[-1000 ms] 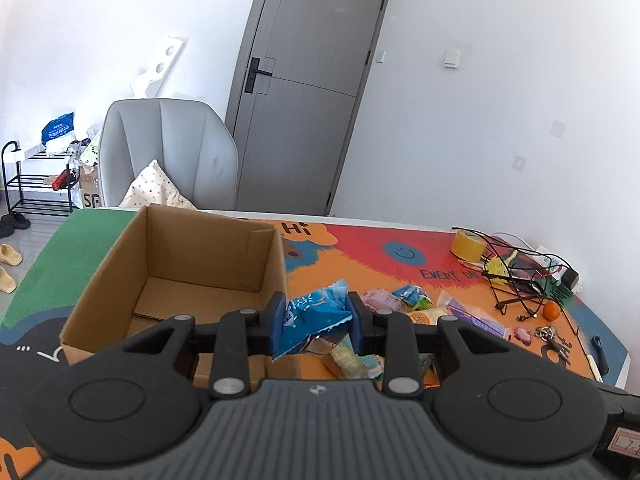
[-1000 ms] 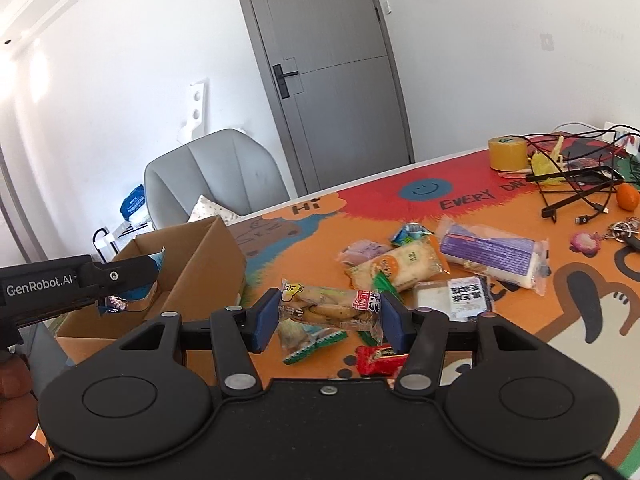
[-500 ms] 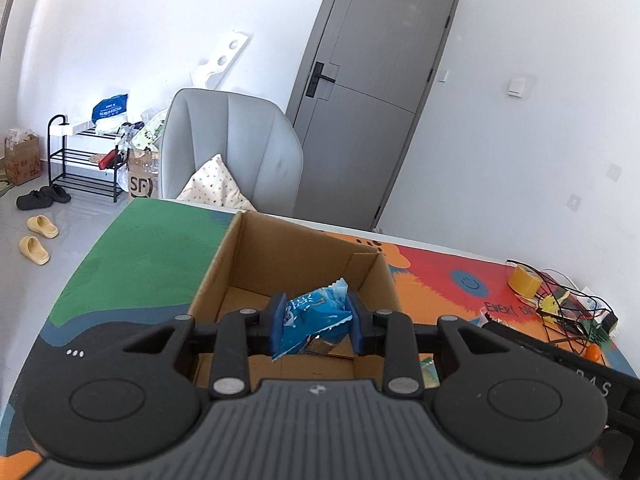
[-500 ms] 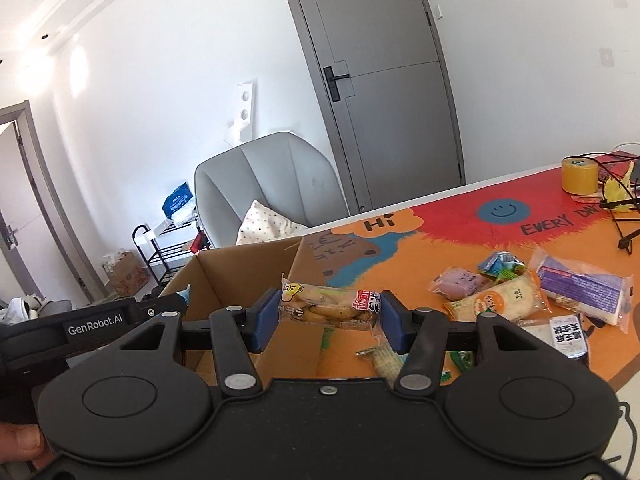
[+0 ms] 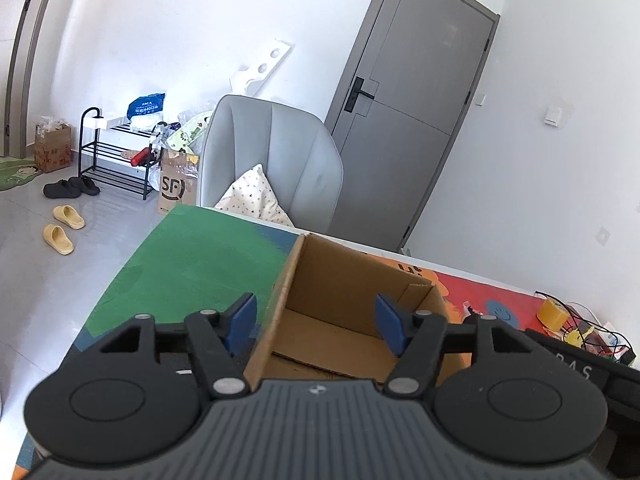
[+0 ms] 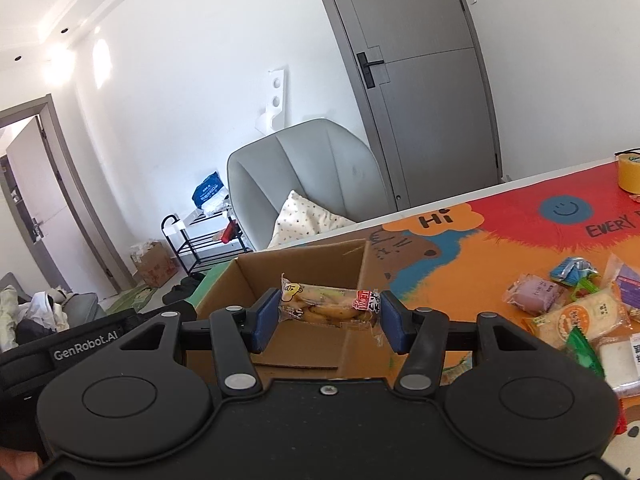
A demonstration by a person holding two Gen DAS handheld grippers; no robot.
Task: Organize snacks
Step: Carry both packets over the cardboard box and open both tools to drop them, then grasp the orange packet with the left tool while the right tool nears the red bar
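Where left fingers gape, banana snack.

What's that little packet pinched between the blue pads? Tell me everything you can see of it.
The snack packet is a clear plastic wrapper with yellowish-brown pieces inside, a cartoon face at one end and a red label at the other. It lies lengthwise, roughly level, clamped end to end by the right gripper, in the air in front of the open cardboard box. Nothing else visibly touches it.

White walls, grey door, grey armchair, seemingly tiled floor.
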